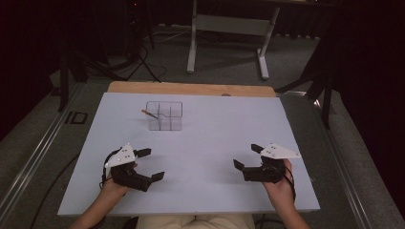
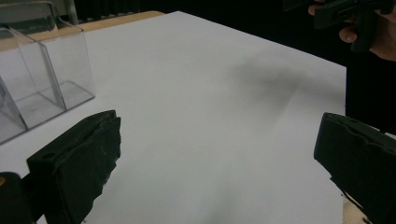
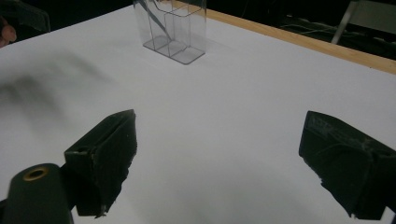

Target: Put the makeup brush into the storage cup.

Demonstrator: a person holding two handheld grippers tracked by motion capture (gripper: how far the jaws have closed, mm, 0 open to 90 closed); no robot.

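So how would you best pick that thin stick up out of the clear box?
Probably by its upper end. The stick leans in the clear box, its tip poking over the left wall, so the open left gripper could come down from above-left and pinch that free end.

Left gripper (image 1: 152, 164) & right gripper (image 1: 247, 156): both black bodies w/ two blocky black jaws, pad edges worn and chipped. Each carries a pale grey three-cornered plate on top w/ small dark dots. Thin black cable loops off each near the wrist. Brass-coloured ring at jaw base in right gripper view. Forearms bare; light beige trousers.
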